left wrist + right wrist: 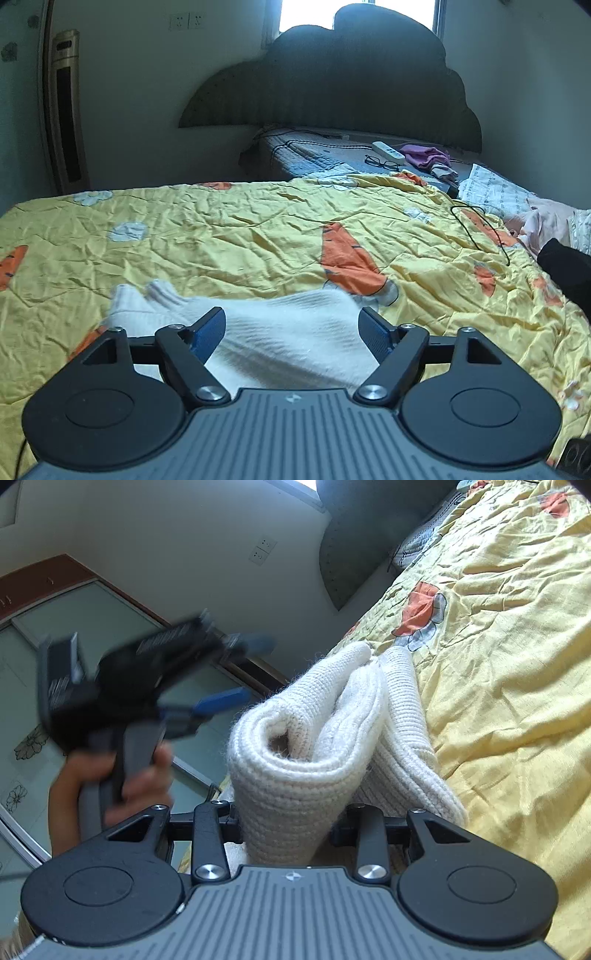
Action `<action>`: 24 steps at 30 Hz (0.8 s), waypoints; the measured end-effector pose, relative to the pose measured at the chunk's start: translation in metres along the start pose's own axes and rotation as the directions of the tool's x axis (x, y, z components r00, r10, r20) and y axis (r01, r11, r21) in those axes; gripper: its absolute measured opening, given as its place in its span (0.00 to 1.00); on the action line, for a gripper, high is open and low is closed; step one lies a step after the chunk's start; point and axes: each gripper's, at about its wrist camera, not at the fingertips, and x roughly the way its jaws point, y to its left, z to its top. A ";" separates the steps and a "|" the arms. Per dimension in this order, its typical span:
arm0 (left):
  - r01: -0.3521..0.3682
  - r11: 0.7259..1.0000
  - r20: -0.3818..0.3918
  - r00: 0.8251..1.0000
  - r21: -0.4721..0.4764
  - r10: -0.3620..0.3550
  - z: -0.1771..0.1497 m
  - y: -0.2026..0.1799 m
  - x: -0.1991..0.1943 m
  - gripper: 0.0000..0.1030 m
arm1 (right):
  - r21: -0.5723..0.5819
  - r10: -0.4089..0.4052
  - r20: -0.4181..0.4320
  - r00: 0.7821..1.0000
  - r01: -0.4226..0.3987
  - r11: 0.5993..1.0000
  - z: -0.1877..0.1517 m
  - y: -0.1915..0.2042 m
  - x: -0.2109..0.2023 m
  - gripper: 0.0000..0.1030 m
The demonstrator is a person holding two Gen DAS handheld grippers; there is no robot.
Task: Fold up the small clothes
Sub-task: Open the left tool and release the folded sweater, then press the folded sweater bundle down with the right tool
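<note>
Now: white knit garment pinched in the right gripper

The right gripper (291, 827) is clamped on a folded edge of the white knit garment (325, 731), which bunches into thick rolls rising from the yellow carrot-print quilt (509, 686). The left gripper (291, 328) has its blue-padded fingers (208, 332) spread apart, over the garment lying on the quilt; in the right wrist view it shows blurred, held in a hand (122, 779). Glasses (382, 162) and a white remote (388, 150) lie further up the bed.
</note>
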 end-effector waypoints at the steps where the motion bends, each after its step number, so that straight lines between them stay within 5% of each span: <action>1: -0.013 1.000 0.014 1.000 0.014 0.013 -0.009 0.005 -0.010 0.78 | -0.003 -0.003 0.001 1.000 0.003 1.000 0.000 0.001 0.000 0.42; 10: 0.012 0.996 0.059 0.998 0.090 -0.018 -0.097 0.049 -0.100 0.81 | -0.060 -0.043 0.017 0.999 0.043 0.997 0.004 0.012 0.003 0.59; 18: 0.020 0.984 -0.001 1.000 0.176 -0.020 -0.144 0.056 -0.110 0.82 | -0.011 -0.043 -0.074 0.996 0.042 0.999 0.047 0.006 0.027 0.74; 20: 0.006 0.976 -0.005 1.000 0.215 -0.005 -0.149 0.048 -0.104 0.82 | -0.023 -0.053 -0.118 0.992 0.051 0.998 0.057 0.006 0.037 0.71; 22: -0.036 0.966 -0.001 0.999 0.255 0.037 -0.153 0.040 -0.096 0.82 | -0.080 -0.107 -0.149 0.983 0.096 0.992 0.062 0.010 0.046 0.45; 24: -0.097 0.960 0.011 0.995 0.263 0.097 -0.155 0.037 -0.088 0.82 | -0.113 -0.158 -0.147 0.976 0.142 0.983 0.063 0.013 0.050 0.34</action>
